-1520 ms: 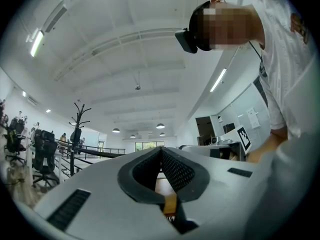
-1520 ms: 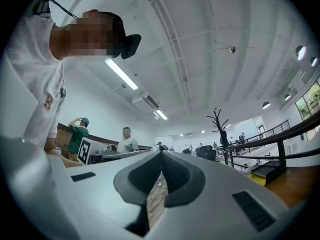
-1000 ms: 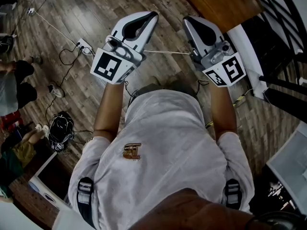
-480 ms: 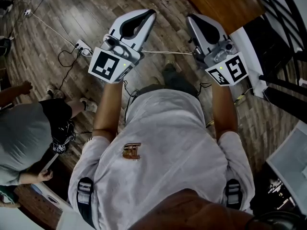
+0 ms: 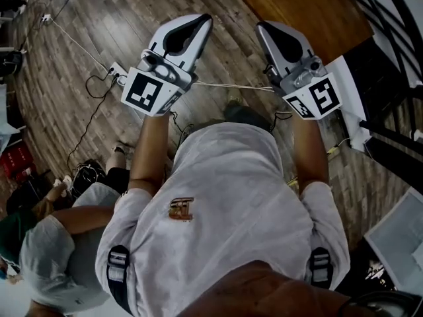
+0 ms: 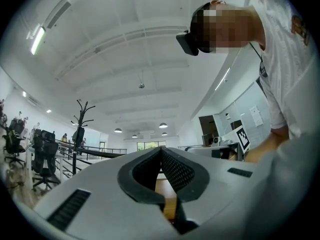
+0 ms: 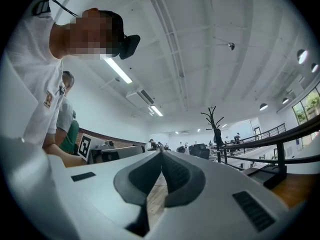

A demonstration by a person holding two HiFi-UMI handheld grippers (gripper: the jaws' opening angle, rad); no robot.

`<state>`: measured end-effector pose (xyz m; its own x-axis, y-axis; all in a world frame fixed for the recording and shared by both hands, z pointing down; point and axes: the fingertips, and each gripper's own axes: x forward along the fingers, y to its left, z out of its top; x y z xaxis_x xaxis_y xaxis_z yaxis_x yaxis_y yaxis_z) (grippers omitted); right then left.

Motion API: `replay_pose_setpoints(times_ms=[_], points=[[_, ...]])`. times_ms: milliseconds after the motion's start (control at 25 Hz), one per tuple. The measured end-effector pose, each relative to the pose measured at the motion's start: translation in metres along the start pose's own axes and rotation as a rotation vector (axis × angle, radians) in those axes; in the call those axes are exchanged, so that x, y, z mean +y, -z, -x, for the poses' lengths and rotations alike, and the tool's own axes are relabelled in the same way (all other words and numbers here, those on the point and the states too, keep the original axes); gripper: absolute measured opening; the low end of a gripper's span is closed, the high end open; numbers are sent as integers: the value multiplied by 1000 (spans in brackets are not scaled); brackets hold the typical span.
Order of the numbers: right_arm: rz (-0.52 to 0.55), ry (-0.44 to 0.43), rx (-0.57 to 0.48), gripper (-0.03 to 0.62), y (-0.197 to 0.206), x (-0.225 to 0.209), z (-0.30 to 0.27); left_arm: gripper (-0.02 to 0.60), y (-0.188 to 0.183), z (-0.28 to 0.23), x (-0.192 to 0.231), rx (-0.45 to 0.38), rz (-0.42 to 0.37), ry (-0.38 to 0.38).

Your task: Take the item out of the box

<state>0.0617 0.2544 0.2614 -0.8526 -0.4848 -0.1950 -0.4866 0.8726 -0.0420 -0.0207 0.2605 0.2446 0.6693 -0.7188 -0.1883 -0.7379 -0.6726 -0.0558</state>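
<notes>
Left gripper (image 5: 206, 20), right gripper (image 5: 262, 27) — jaws together; empty

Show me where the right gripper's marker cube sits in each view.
Head view: the marker cube is upper right, above the person's right forearm.
Left gripper view: right of centre, beside that forearm.
Right gripper view: not in it; the cube at left is the other gripper's.
Shared landmark: the white shirt.
</notes>
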Motion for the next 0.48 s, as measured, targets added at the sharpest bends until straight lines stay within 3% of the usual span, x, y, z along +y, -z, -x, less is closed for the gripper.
replay_pose_setpoints(times_ms=[480], points=[[1,-41,9,31,9,-118,-13,18,25,-110,40,20,-25,-53]])
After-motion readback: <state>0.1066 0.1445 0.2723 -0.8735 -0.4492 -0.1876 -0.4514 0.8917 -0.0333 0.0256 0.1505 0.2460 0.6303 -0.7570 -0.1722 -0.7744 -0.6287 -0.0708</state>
